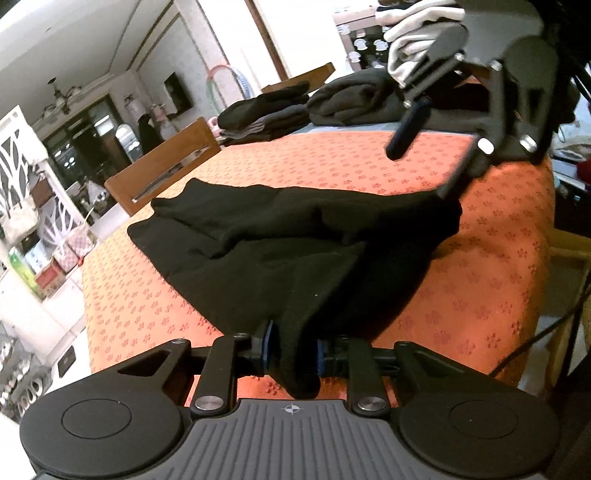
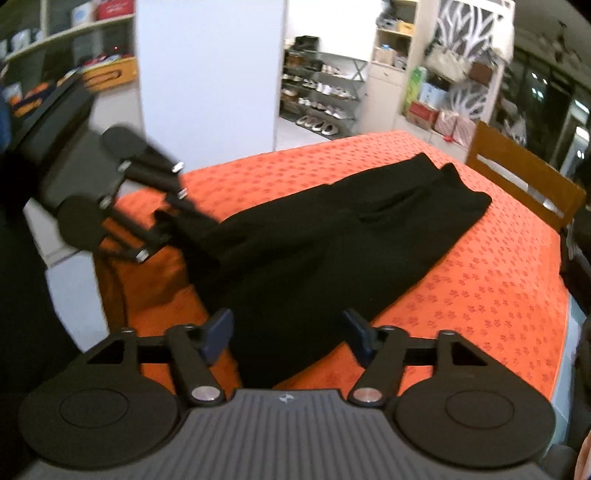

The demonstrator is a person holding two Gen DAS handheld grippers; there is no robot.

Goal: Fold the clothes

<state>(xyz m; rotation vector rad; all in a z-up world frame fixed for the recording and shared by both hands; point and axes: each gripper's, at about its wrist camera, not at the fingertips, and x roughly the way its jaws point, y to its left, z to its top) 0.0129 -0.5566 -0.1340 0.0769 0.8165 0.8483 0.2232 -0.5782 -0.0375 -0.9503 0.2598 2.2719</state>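
Note:
A black garment [image 1: 295, 236] [image 2: 351, 236], likely trousers, lies crumpled on the orange patterned tablecloth [image 1: 332, 162] [image 2: 480, 280]. My left gripper [image 1: 293, 350] is shut on a bunched fold of its near edge and lifts it slightly. In the right wrist view the left gripper [image 2: 166, 225] pinches the garment's left end near the table edge. My right gripper [image 2: 288, 336] stands open, its blue pads on either side of the garment's near end. In the left wrist view the right gripper [image 1: 421, 171] hovers at the garment's far right corner, one finger low against the cloth.
Folded dark clothes [image 1: 266, 114] [image 1: 354, 99] are stacked at the table's far side, with white garments [image 1: 413, 29] behind. Wooden chairs [image 1: 162, 166] [image 2: 524, 177] stand at the table. A shoe rack [image 2: 321, 96] and shelves lie beyond.

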